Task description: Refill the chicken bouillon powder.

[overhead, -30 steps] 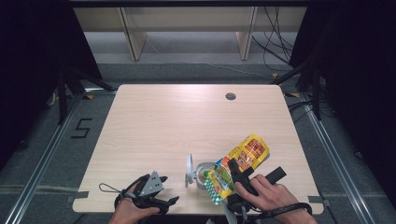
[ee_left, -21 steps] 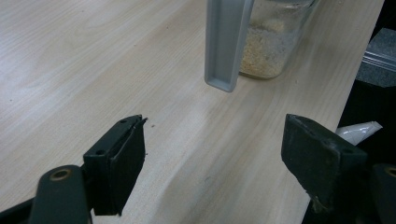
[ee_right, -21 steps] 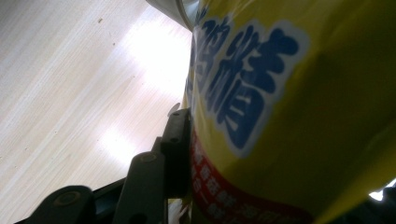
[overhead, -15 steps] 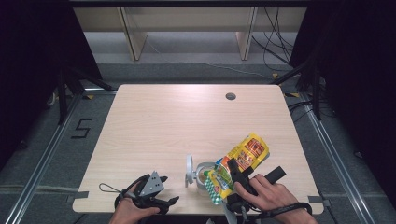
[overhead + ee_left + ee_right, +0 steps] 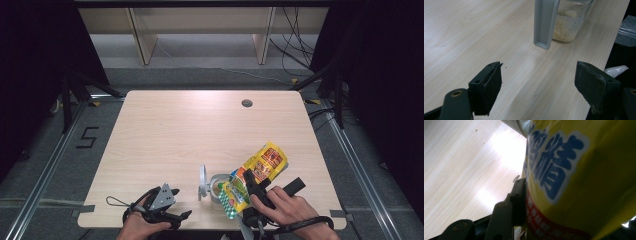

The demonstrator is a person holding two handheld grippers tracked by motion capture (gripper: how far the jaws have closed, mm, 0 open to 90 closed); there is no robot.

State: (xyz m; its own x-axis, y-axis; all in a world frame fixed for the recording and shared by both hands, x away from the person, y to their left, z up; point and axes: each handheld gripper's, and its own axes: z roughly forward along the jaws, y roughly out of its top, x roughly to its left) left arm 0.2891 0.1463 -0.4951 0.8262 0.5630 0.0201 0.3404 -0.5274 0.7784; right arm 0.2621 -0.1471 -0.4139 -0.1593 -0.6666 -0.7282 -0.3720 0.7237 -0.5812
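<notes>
Nothing has shifted since earlier: the yellow pouch (image 5: 262,165) stays tilted over the glass jar (image 5: 218,186) near the bench (image 5: 200,130) front edge, clenched in the right claw (image 5: 248,181). Tipped further, it could overshoot. Left claw (image 5: 172,210) rests released.

High view looks down over the table (image 5: 165,130); both gripper views sit close, sharing its near edge

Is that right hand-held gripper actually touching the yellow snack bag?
Touching. In the right gripper view, the right hand-held gripper's black pad presses flat against the yellow bag, with no gap between them.
</notes>
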